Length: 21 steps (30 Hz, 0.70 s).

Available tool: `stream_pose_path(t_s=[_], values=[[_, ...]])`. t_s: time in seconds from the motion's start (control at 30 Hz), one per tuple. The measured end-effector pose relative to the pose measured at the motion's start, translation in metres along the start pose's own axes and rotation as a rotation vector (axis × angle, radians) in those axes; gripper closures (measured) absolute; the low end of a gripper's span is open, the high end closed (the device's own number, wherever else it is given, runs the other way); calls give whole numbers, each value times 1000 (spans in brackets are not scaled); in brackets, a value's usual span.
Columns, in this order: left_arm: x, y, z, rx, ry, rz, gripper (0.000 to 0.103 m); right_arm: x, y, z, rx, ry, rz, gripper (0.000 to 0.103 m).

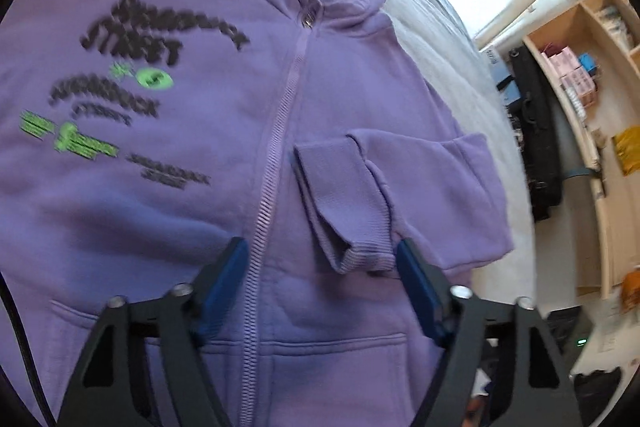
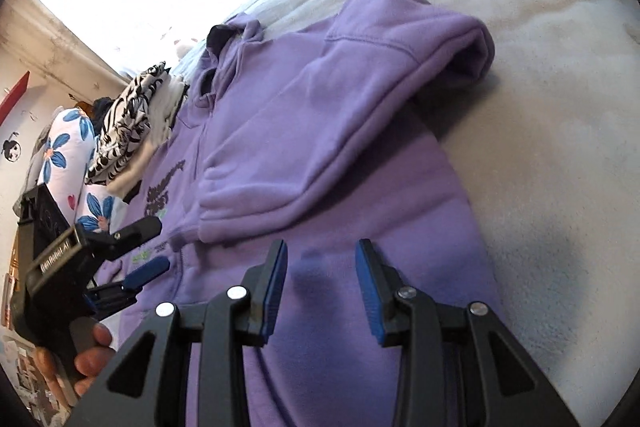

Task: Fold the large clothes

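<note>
Garment: purple zip hoodie [image 1: 328,75], flat & face-up on the pale blanket [image 2: 540,115] covering the bed, hood twd far edge.
Sleeve: one sleeve [image 2: 320,131] already folded across the chest; cuff [image 1: 352,211] lies just beside the zipper [image 1: 276,155].
Left gripper [image 1: 320,255]: jaws spread, cuff end sits between them, pads not pressing it; nothing pinched.
Right gripper [image 2: 322,255]: jaws partly apart, low over the body near the hem side, empty.
Step (my read): abt to grab lower body/hem for the next fold.
Risk 1: left pinches cuff instead of body → sleeve drags off the chest, fold undone.
Risk 2: pads catch top layer only → front panel lifts, back stays, lopsided fold.
Risk 3: uneven grabs L vs R → skewed crease; thick fleece may slip from a shallow pinch.
Clutter: zebra-print cloth [image 2: 124,123] near hood, not in the way.
</note>
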<state>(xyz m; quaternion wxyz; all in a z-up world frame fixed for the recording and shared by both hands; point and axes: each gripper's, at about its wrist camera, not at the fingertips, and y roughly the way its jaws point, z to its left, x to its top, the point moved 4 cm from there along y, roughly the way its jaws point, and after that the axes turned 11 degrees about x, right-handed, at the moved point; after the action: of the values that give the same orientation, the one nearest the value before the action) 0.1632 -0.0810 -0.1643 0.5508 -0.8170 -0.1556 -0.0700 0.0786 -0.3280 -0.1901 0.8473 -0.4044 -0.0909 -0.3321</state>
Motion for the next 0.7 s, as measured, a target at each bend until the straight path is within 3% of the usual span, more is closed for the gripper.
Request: stream_pose_path(t_s=[0.07, 0.17, 0.3, 0.5, 0.53, 0.6, 0.7], values=[[-2, 5, -4, -67, -13, 28, 46, -1, 0, 1, -9, -16, -5, 67], [-4, 13, -11, -151, -30, 68, 46, -2, 2, 1, -18, -27, -2, 67], [-6, 31, -14, -158, -73, 113, 46, -4, 3, 2, -25, -44, -4, 67], [0, 37, -17, -169, -101, 112, 46, -8, 9, 5, -37, -86, 3, 59], [2, 37, -18, -166, -98, 108, 49, -8, 9, 6, -42, -96, 4, 58], [7, 36, -25, -150, -73, 80, 93, -9, 11, 9, -56, -120, 5, 56], [14, 28, -38, -63, 31, -10, 94, -10, 13, 13, -82, -150, 9, 55]])
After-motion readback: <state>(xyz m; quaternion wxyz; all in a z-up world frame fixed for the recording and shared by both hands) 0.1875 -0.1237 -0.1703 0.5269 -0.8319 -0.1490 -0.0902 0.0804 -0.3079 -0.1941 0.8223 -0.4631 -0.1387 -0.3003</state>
